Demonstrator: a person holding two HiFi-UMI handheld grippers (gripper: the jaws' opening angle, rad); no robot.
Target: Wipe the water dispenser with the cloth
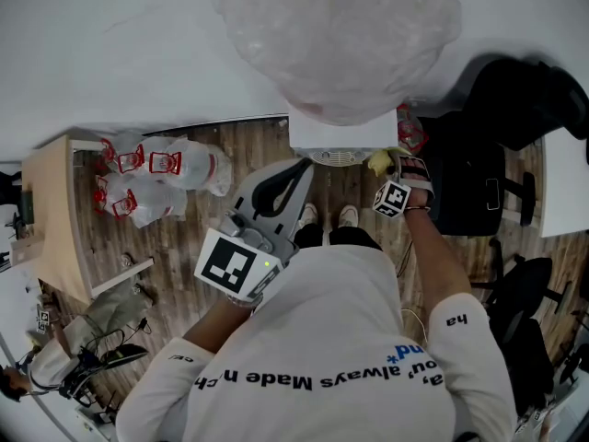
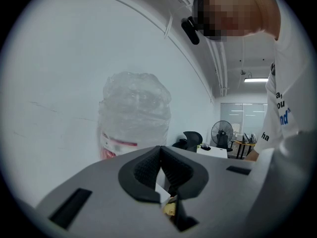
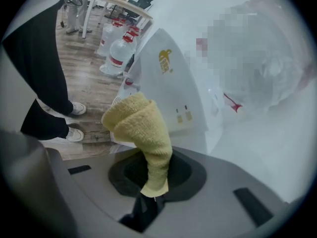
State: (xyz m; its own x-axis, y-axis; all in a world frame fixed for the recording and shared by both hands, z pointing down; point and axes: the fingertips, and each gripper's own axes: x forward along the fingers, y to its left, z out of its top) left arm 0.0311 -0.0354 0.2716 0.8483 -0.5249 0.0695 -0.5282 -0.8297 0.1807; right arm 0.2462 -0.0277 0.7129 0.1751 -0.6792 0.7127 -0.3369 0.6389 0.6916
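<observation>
Cloth (image 3: 141, 128) pinched in right tongs (image 3: 151, 190) beside water dispenser (image 3: 173, 83) front edge, left tongs (image 2: 161, 157) closed, empty

Our right gripper (image 1: 394, 167) holds the yellow cloth (image 1: 378, 162) at the water dispenser's (image 1: 340, 133) corner. Our left gripper (image 1: 296, 175) hangs just beside it.

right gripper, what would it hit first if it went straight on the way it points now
Most likely the water dispenser: the yellow cloth clamped in the right gripper sticks out ahead toward its white panel, so the cloth would touch first. Depth is hard to judge.
</observation>
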